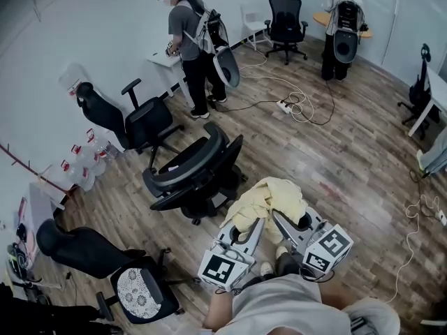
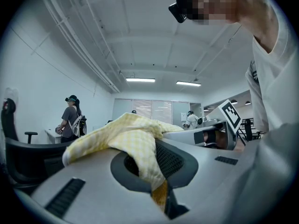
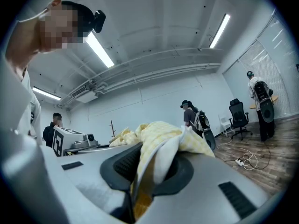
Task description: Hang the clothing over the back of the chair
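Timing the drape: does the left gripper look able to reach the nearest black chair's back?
Probably: nothing stands between left gripper and nearest black mesh office chair, though its fingers hold the yellow checked garment.

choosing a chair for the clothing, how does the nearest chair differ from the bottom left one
The nearest chair has a plain black seat; the bottom-left chair has a white-patterned one. The nearest chair stands beside the yellow clothing; the bottom-left chair sits farther left. Both are black office chairs.
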Tool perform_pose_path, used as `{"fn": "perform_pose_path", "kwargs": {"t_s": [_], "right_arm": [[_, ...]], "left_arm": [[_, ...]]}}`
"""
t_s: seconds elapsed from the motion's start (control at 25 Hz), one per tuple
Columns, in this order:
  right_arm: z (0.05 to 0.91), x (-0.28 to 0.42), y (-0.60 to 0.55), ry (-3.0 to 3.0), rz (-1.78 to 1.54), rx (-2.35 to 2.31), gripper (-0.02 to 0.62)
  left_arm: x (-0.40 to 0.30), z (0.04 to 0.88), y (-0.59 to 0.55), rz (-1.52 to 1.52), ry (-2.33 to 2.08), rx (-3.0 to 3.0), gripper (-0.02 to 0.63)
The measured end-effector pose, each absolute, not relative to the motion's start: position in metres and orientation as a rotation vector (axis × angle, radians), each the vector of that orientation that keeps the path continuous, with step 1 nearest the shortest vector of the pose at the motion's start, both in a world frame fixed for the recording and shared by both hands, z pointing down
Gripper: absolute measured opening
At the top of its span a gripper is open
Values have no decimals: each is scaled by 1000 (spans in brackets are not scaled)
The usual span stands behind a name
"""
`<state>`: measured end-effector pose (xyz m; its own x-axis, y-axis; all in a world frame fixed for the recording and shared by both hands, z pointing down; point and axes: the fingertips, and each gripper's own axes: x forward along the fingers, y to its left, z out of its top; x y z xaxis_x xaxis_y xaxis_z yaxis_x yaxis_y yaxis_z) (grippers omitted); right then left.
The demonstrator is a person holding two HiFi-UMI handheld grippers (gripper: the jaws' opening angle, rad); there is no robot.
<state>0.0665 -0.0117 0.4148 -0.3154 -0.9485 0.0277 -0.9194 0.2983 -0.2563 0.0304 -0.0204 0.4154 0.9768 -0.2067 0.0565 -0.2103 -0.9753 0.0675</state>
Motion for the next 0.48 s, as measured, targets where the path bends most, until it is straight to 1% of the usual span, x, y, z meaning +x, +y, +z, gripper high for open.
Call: {"fn": "perform_pose_path", "kwargs": {"t_s": [0.48], "right_arm": [[421,92,-55,2441,-370,-1714,63]], "left_arm": [[56,422,-61,92,-357,3038,31]]}}
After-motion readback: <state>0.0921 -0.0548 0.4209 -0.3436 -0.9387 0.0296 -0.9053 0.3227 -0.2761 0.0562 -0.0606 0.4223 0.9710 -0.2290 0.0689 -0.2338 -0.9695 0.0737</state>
